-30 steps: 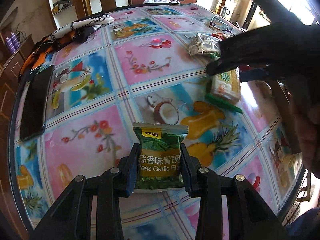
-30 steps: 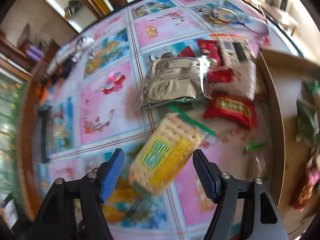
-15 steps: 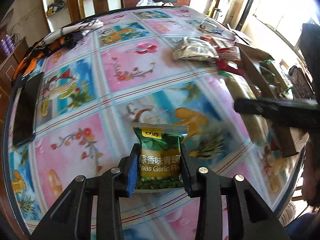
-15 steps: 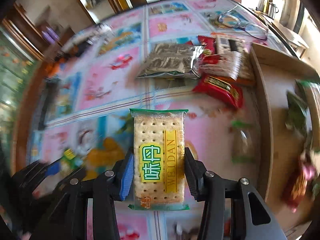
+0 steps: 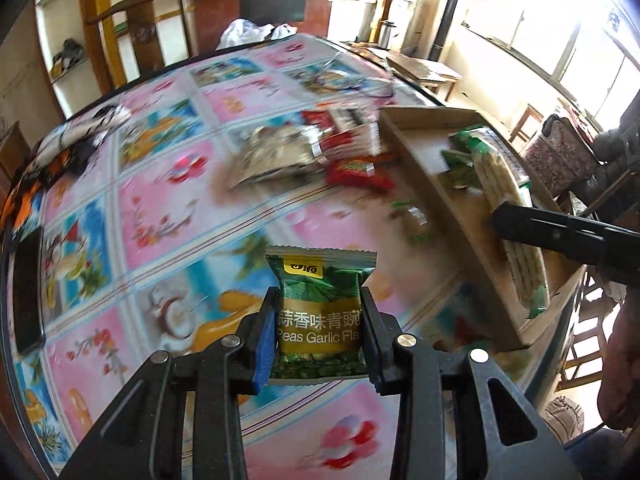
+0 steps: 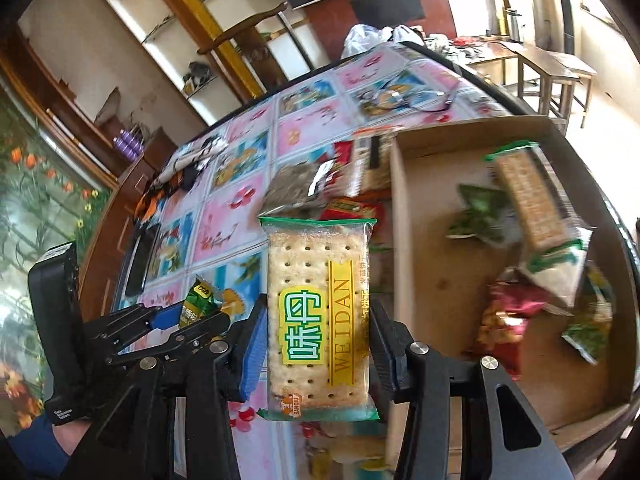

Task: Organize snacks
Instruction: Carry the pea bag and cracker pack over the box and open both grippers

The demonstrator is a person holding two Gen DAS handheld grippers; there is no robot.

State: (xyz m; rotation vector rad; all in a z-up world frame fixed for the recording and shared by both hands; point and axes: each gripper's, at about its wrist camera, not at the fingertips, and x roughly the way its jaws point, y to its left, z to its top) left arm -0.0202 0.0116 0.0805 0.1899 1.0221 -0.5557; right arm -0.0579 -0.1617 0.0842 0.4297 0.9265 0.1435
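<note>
Left wrist view: the left gripper (image 5: 320, 336) is clamped on a green pea packet (image 5: 320, 312), one pad on each side edge, the packet upright and lifted above the table (image 5: 168, 208) with its flowered, fruit-patterned cloth. Its top seam stands well above the pads. Beyond it a blurred heap of snacks lies on the cloth: a silvery bag (image 5: 276, 156), red wrappers (image 5: 356, 170) just beside it. To the right sits a cardboard box (image 5: 456, 200) at the table edge, with green packets inside. Over the box, the dark arm of the right gripper (image 5: 568, 236) crosses the frame, carrying a cracker packet (image 5: 516, 248) seen edge-on. A black phone (image 5: 26, 292) lies flat near the left table edge. A bare hand (image 5: 624, 368) shows at the far right.

Right wrist view: the right gripper (image 6: 318, 344) holds the cracker packet (image 6: 320, 316) upright, pads pressed on both long sides, green seams top and bottom. The packet hangs over the table (image 6: 240, 220), just beside the near left wall of the cardboard box (image 6: 424, 280). Inside the box lie another cracker packet (image 6: 536, 208), green packets (image 6: 480, 212) and something red (image 6: 508, 320); blur makes the rest hard to sort, possibly more pea packets. To the left, lower, the left gripper (image 6: 184, 316) shows with the green pea packet (image 6: 198, 300) between its fingers. The silvery bag (image 6: 296, 188) and red wrappers (image 6: 348, 208) lie behind the held crackers, on the cloth outside the box.
</note>
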